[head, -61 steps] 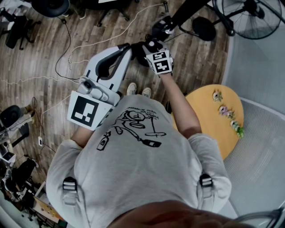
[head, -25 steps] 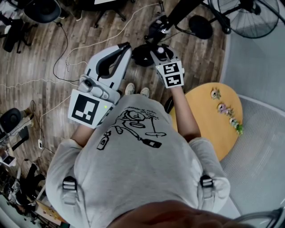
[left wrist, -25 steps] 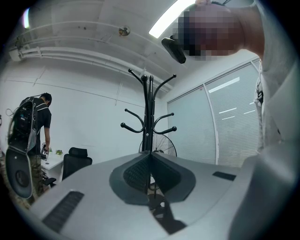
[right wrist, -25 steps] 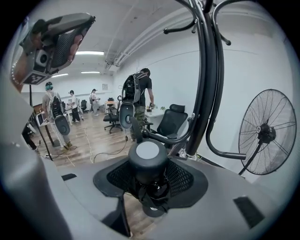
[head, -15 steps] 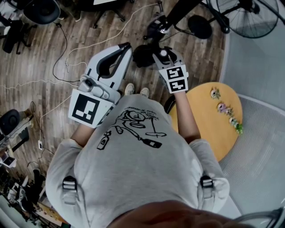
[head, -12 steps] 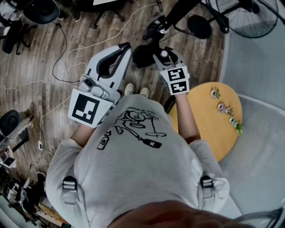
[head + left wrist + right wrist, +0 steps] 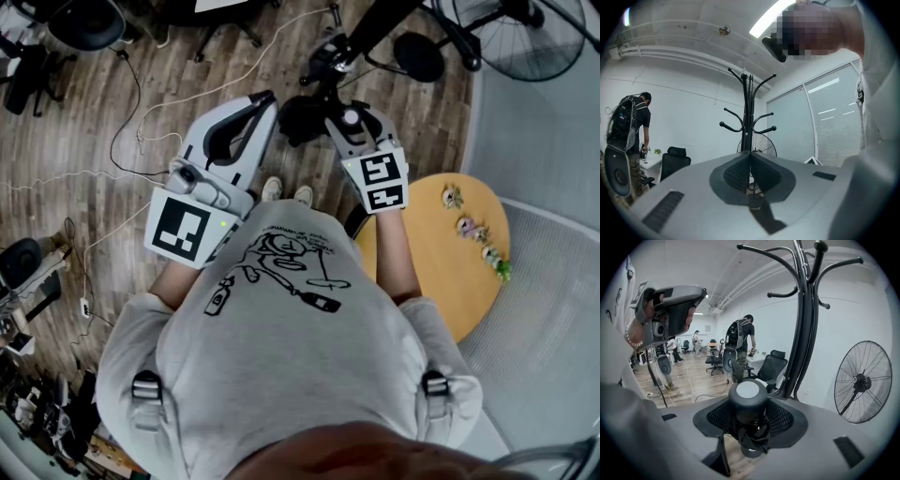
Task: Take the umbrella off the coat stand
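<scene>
Umbrella [image 7: 748, 397], folded and black, is sitting clamped in your right tool [image 7: 749, 425], just beside the coat stand [image 7: 805, 333] pole. Your left tool [image 7: 750, 171] is pressed closed on nothing. You are best drawing the umbrella straight away, steering clear of the hooks.

The coat stand [image 7: 805, 324] is glossy black metal; the umbrella [image 7: 748, 399] shows smooth matt plastic and creased black cloth; the floor [image 7: 75, 94] is wood plank.

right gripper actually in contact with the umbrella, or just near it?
Touching. The right gripper view shows the right gripper with its two jaws pressed against the black handle of the umbrella, one pad on each side, with no gap.
</scene>
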The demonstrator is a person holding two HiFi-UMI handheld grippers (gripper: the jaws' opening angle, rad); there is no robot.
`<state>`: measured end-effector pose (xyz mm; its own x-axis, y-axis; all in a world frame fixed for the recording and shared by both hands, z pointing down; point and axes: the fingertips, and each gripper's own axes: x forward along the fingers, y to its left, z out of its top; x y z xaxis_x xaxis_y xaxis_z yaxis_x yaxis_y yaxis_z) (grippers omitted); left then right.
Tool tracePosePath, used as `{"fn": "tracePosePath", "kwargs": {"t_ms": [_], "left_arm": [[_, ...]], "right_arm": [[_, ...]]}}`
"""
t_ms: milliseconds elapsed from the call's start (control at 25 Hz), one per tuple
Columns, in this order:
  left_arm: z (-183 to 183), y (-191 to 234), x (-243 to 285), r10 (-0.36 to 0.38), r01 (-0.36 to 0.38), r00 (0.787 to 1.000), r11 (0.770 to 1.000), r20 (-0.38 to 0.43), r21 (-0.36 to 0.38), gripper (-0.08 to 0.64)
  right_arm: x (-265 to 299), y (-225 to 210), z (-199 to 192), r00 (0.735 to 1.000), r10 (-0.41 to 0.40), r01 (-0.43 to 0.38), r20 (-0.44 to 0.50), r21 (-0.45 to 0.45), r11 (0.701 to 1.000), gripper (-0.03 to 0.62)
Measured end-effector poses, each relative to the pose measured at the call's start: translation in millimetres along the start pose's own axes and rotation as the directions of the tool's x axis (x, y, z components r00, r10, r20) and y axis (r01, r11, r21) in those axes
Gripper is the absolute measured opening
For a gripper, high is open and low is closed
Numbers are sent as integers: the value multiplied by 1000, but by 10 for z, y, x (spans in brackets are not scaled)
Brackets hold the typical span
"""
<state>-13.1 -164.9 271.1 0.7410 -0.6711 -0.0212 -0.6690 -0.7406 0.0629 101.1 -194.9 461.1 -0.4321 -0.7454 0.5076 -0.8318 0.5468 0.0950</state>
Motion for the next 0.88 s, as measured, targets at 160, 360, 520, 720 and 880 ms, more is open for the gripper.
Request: {"fn": "tracePosePath", "kwargs": {"t_ms": [160, 360, 520, 720, 880], "left_arm": [[-1, 4, -3, 1, -1, 1000, 1000, -1, 0, 9], [-13, -10, 11, 2, -2, 1000, 1000, -1, -1, 9], [-17, -12, 25, 1, -1, 1000, 1000, -2, 1, 8], [-7, 0, 25, -1, 1, 1000, 1000, -2, 1, 9], [-16, 12, 33, 0, 0, 1000, 1000, -4, 2, 8]], "right_arm": [[-108, -4, 112, 1000, -6, 6, 17, -4, 1000, 225], [-262, -29, 242, 999, -8, 8, 47, -3, 1000, 225], [-371, -32, 348, 998, -4, 5, 59, -12, 1000, 225], [-485, -10, 480, 998, 4, -3, 67, -22, 1000, 225], [-577, -10, 571, 997, 14, -12, 80, -21, 1000, 225]]}}
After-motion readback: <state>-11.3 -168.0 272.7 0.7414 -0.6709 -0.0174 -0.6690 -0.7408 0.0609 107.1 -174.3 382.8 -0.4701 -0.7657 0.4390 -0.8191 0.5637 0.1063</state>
